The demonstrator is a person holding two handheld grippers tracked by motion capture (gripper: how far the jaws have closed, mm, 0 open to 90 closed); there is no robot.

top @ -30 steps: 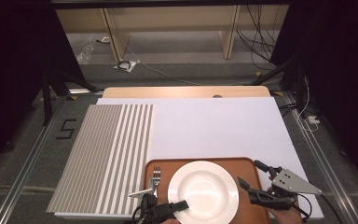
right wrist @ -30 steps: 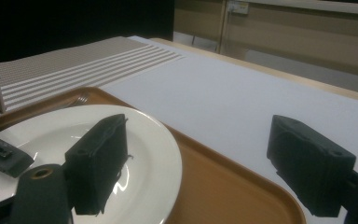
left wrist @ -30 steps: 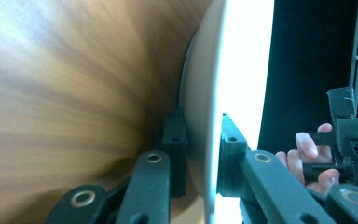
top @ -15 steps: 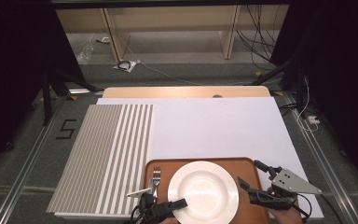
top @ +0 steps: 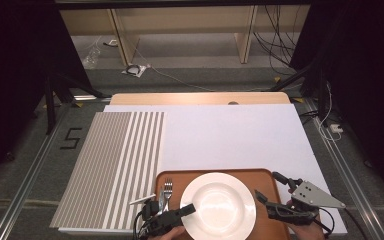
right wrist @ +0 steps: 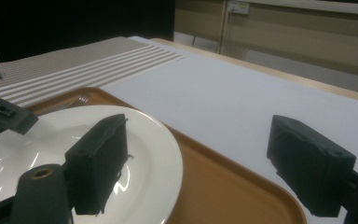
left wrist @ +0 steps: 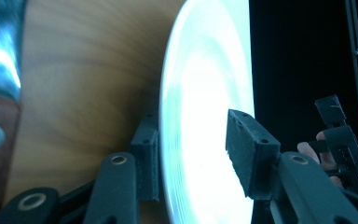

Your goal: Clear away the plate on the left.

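Observation:
A white plate (top: 219, 205) lies on a brown tray (top: 265, 177) at the table's near edge. A fork (top: 167, 190) rests on the tray just left of the plate. My left gripper (top: 175, 212) is at the plate's near-left rim. In the left gripper view the plate (left wrist: 205, 93) has its rim between the jaws of the left gripper (left wrist: 193, 135). The jaws have just been opening, and one pad stands clear of the plate. My right gripper (top: 268, 185) is open with nothing in it, over the tray's right end beside the plate (right wrist: 135, 140).
A grey-and-white striped placemat (top: 115, 165) covers the table's left part, and a white sheet (top: 230, 135) covers the rest. A person's hand (left wrist: 310, 149) holds the right gripper past the plate. Shelving and cables lie on the floor beyond the far edge.
The left gripper's jaws have spread wider at the plate's rim. The plate, the fork and the right gripper have stayed where they were.

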